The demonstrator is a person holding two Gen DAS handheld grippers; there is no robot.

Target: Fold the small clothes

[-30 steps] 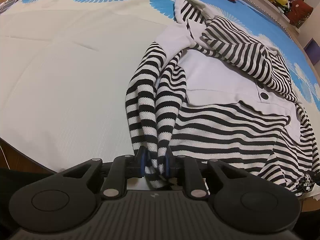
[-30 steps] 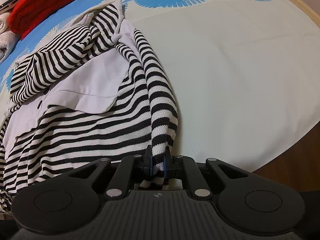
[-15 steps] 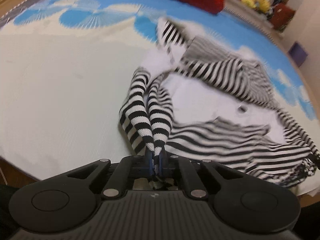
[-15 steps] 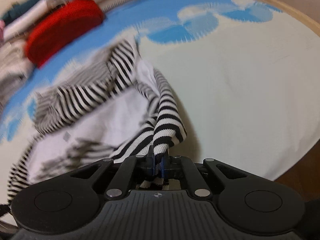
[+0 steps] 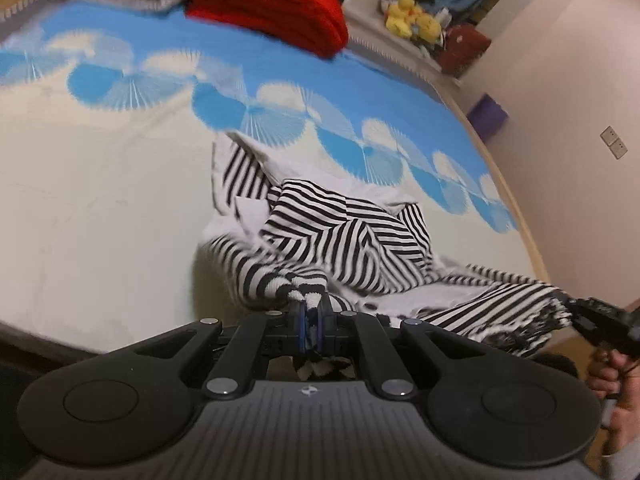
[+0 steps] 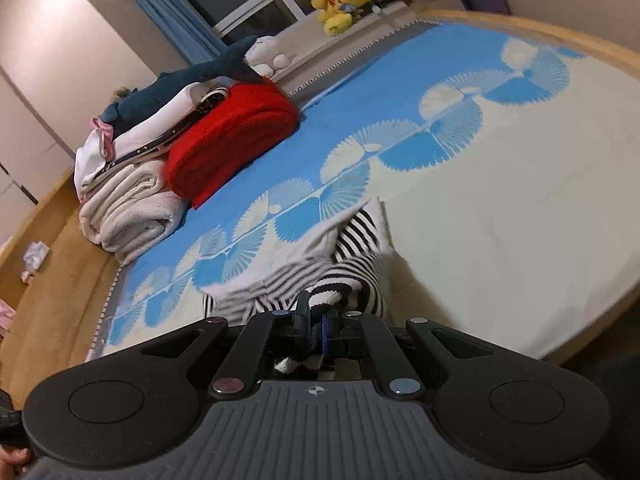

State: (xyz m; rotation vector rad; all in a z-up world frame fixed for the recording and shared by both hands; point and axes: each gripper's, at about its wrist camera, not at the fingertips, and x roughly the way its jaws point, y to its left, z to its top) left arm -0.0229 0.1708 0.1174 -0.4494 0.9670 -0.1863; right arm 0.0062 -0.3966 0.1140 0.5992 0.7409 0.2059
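Your left tongs (image 5: 311,322) pinch a bunched striped edge of the black-and-white striped top (image 5: 360,240), and your right tongs (image 6: 316,326) are clamped on another striped fold of it. Between them the garment is gathered and lifted at the near edge of the bed (image 6: 520,200), its far part lying crumpled on the cream and blue fan-patterned cover. Beyond it, at the far side of the bed, a folded red blanket (image 6: 232,140) sits beside a stack of pale folded linens (image 6: 132,208), with yellow plush toys (image 6: 338,4) on the ledge behind.
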